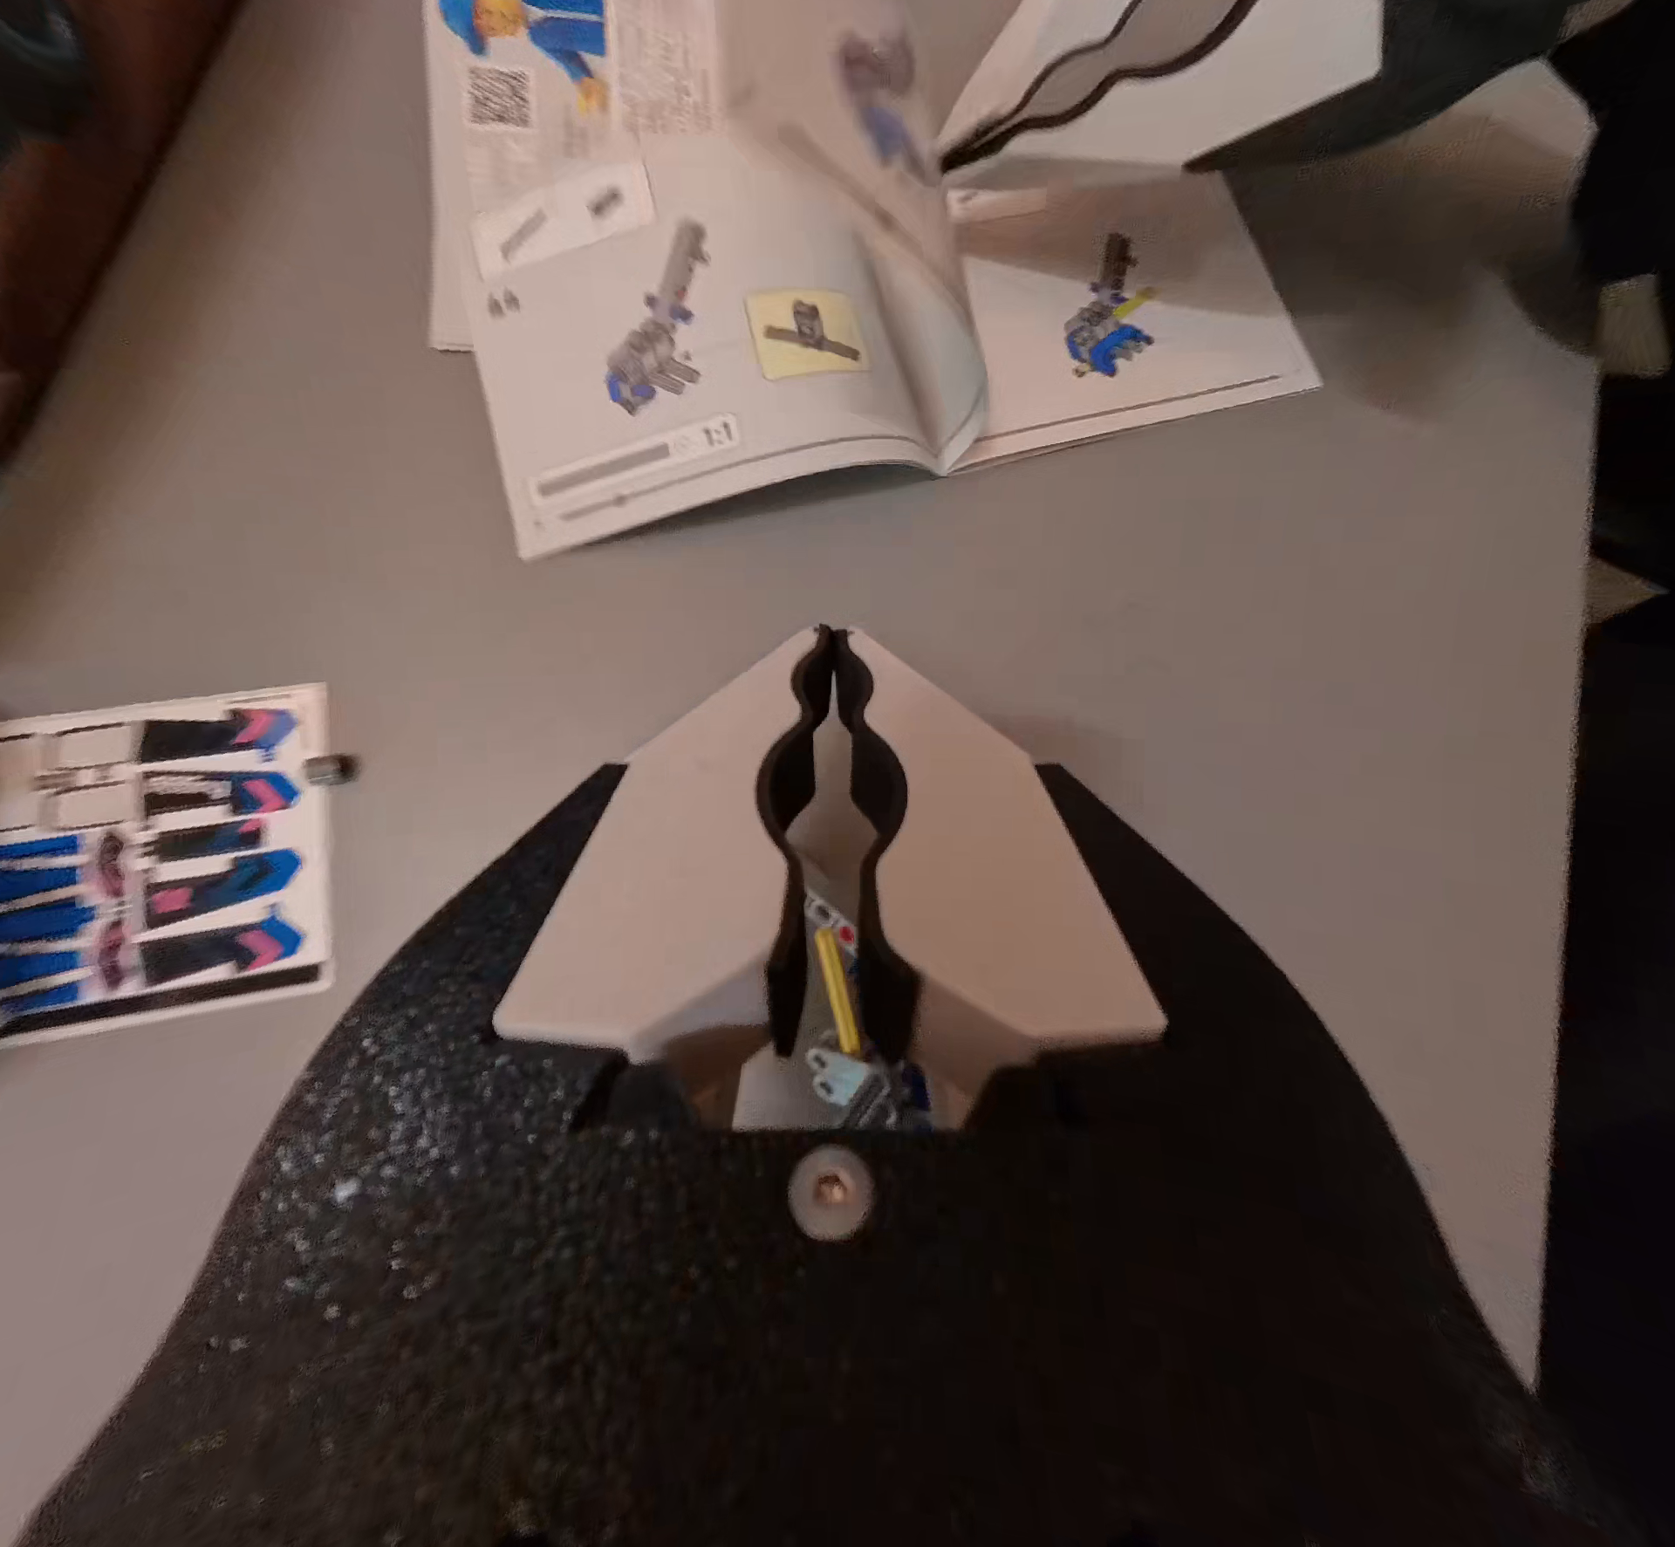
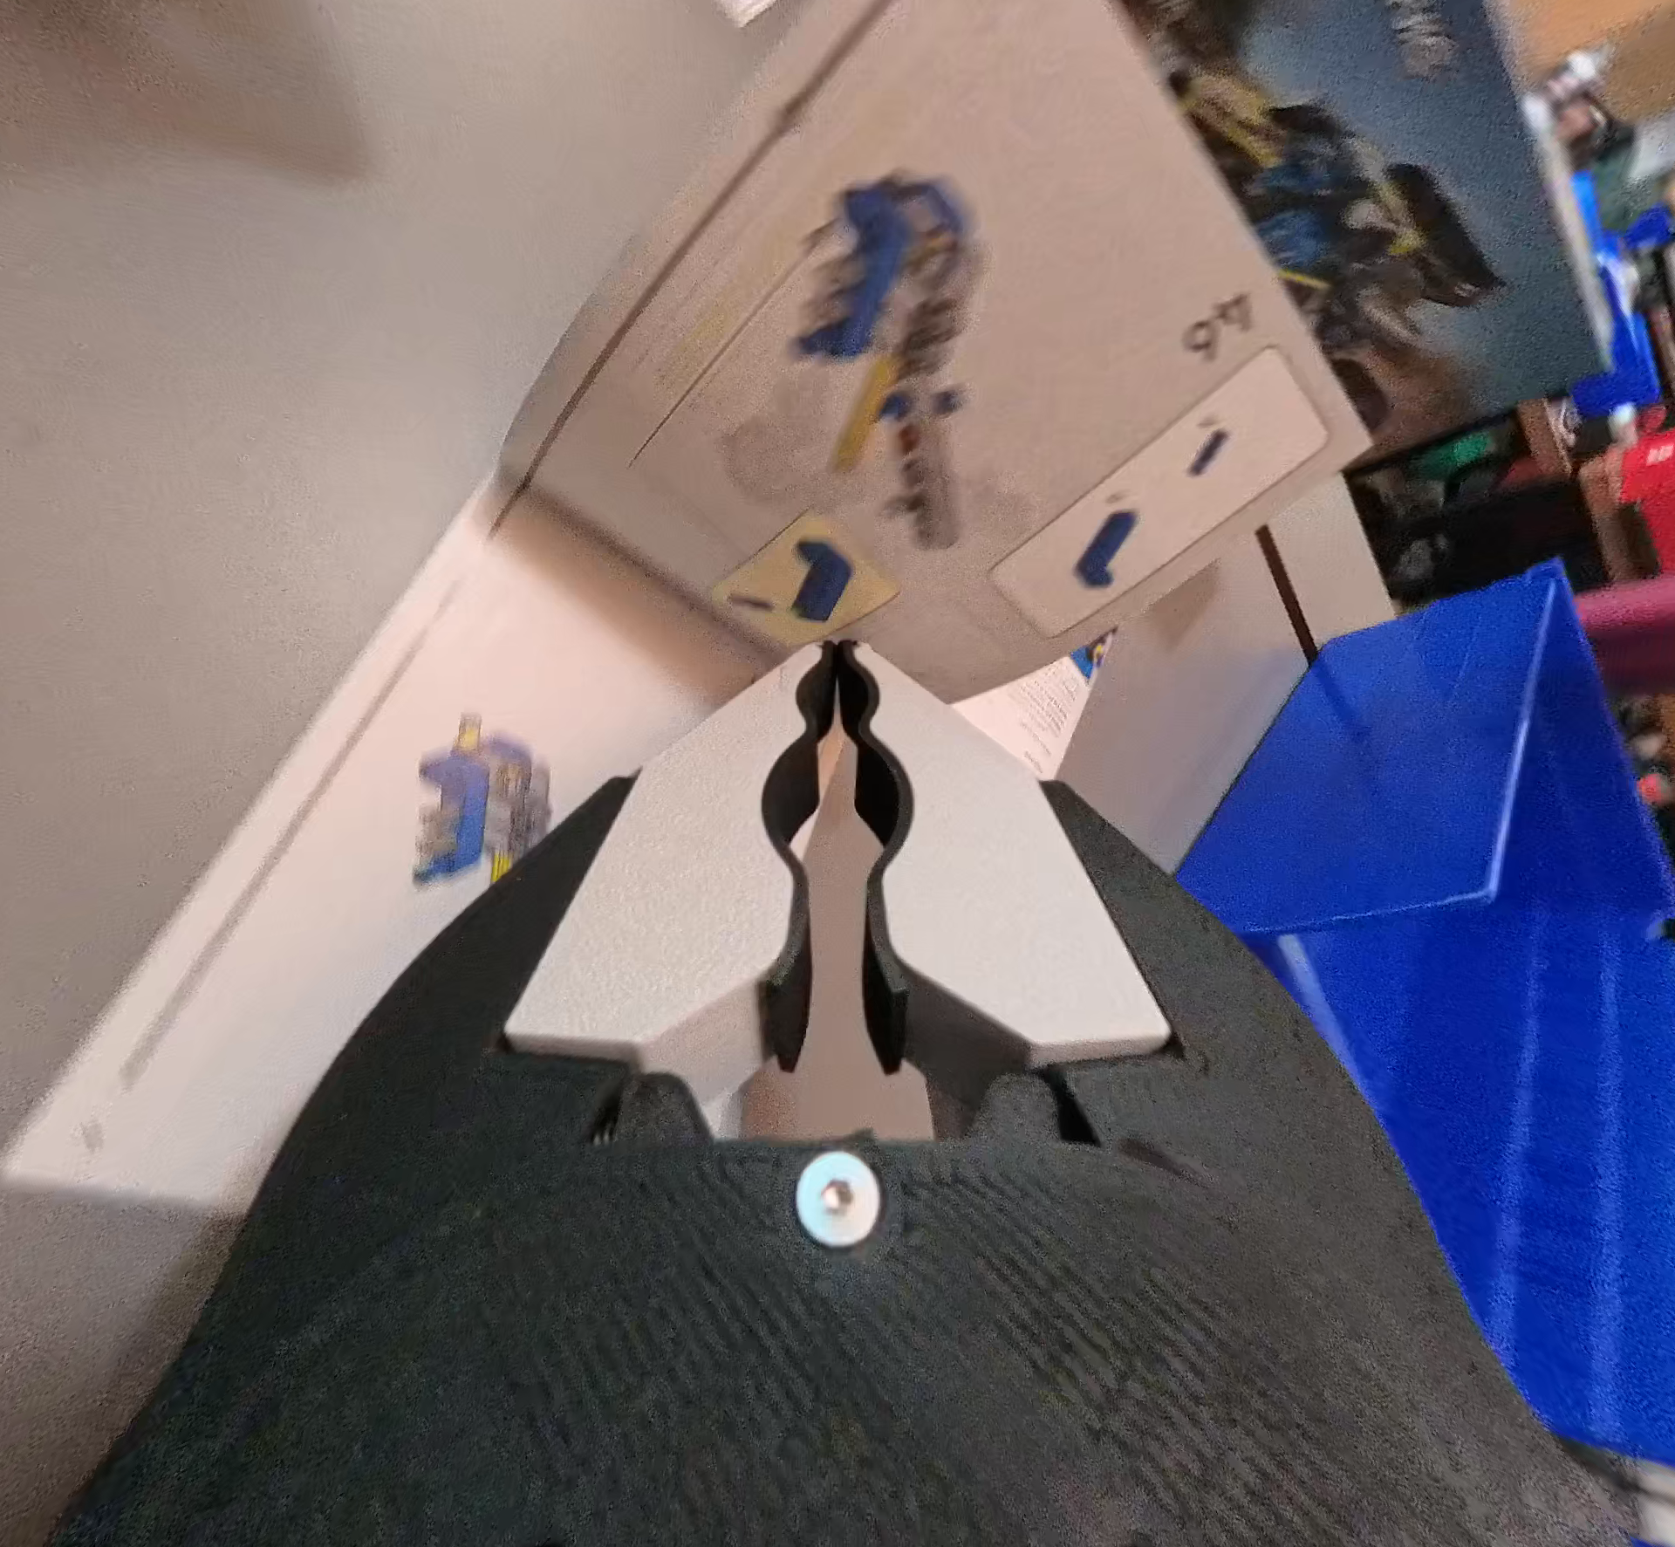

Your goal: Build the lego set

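Observation:
The open instruction booklet (image 1: 725, 343) lies on the grey table (image 1: 816, 561) ahead of my left gripper (image 1: 834, 642). The left gripper's tips are together, and a small grey and blue lego assembly with a yellow axle (image 1: 838, 996) sits deep between its fingers. My right gripper (image 2: 838, 647) is shut on the edge of a booklet page (image 2: 952, 325) and holds it lifted and curved. In the left wrist view the right gripper (image 1: 961, 153) shows at the top right with the blurred raised page (image 1: 816, 53).
A sticker sheet (image 1: 163, 860) lies at the left, with a small dark lego pin (image 1: 328, 769) beside it. A brown wooden object (image 1: 91, 98) stands far left. The table edge (image 1: 1577, 688) runs down the right. A blue bin (image 2: 1450, 778) and the set's box (image 2: 1360, 144) are near the booklet.

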Available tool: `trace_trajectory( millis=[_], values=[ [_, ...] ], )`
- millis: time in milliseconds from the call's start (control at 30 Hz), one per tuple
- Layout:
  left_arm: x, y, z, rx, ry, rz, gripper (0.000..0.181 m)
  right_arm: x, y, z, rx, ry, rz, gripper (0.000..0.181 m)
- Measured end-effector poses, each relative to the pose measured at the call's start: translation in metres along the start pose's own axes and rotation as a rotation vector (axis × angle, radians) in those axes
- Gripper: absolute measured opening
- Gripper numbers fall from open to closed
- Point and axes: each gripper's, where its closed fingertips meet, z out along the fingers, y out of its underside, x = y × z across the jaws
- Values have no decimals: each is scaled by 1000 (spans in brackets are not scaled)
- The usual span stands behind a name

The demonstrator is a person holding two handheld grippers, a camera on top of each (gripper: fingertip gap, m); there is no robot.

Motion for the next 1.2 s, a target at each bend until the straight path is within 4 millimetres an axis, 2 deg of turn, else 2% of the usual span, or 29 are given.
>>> trace_trajectory(
  millis=[33,100,233,333,400,467,533,600,667,700,833,1000,1200],
  values=[
    [-5,-4,-4,6,-41,17,0,3,-8,3,32,12,65,0],
    [-12,-18,-12,40,-110,51,0,-1,-19,19,40,16,60,0],
    [-16,-44,-20,83,-227,149,0,-11,-20,56,-117,36,-105,0],
    [-11,-56,-9,101,-240,283,0,-22,-24,64,-125,22,-160,0],
    [-19,-47,14,42,-215,328,0,-28,-28,62,-83,-2,-143,0],
    [-39,-36,38,-23,-219,343,0,-32,-32,52,-63,-7,-118,0],
    [-55,-22,57,-86,-197,345,0,-37,-31,35,-93,-5,-101,0],
    [-54,-4,69,-166,-119,326,0,-50,-28,16,-125,-23,-58,0],
    [-51,-2,69,-151,-115,333,0,-69,-16,1,-174,-73,-12,0],
    [-50,1,67,-158,-117,331,0,-72,-8,-4,-201,-59,-13,0],
    [-34,13,57,-166,-51,273,0,-68,10,-18,-246,1,-88,0],
    [-20,26,46,-164,-17,232,0,-61,13,-14,-185,-39,-63,0],
    [-15,30,42,-156,6,211,0,-57,13,-10,-187,-64,-62,0]
  ],
)
